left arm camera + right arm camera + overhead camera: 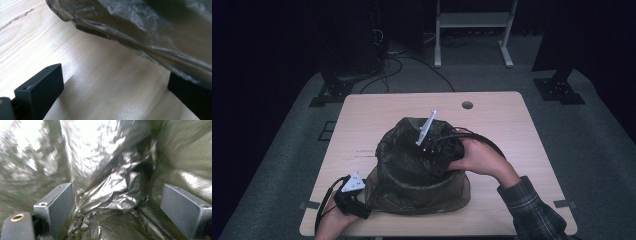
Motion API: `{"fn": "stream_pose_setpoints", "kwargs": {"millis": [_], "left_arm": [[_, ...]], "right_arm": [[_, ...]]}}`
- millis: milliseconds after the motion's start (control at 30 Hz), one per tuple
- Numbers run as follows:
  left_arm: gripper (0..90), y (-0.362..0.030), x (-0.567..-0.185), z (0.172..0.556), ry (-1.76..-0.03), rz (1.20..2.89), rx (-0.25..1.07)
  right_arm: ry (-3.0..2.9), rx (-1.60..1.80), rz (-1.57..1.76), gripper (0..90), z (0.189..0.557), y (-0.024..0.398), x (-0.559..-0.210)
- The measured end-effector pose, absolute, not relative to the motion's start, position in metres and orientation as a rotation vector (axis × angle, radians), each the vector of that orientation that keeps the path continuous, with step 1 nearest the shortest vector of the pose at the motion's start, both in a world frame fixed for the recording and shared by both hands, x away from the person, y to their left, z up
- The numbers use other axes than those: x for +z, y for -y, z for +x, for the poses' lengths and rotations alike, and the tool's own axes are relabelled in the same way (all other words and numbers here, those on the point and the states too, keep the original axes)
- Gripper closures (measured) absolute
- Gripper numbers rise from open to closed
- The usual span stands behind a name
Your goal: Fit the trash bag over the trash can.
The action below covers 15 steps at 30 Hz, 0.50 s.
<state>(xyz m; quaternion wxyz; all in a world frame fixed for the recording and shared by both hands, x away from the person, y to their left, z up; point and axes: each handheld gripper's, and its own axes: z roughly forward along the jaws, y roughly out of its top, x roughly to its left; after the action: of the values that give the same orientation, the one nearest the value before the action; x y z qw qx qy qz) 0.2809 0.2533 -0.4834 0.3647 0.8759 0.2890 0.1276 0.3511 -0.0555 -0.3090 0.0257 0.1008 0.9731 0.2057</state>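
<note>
Both tongs gape wide, gripping nothing: the left gripper [353,196] sits at the hem of the dark plastic bag [412,175] mid-table [502,115], the right gripper [443,150] inside its mouth. Thin, limp, slippery film probably; pinch a bunched fold.

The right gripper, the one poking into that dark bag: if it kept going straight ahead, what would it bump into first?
Most likely the crumpled fold of the dark, shiny plastic bag, bunched just ahead between the open tongs of the right gripper. Depth is blurred, so what lies behind it is unclear.
</note>
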Motion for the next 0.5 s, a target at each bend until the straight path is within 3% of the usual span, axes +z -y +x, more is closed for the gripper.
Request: {"fn": "stream_pose_setpoints", "kwargs": {"millis": [267, 500], "left_arm": [[0.0, -0.253, -0.483, 0.281, -0.743, 2.253, 0.327], [0.0, -0.253, -0.483, 0.281, -0.743, 2.253, 0.327]], "right_arm": [[-2.921, 0.788, 0.307, 9.6, 0.352, 0.045, -0.286], [-2.916, 0.786, 0.324, 9.6, 0.363, 0.021, -0.288]]}}
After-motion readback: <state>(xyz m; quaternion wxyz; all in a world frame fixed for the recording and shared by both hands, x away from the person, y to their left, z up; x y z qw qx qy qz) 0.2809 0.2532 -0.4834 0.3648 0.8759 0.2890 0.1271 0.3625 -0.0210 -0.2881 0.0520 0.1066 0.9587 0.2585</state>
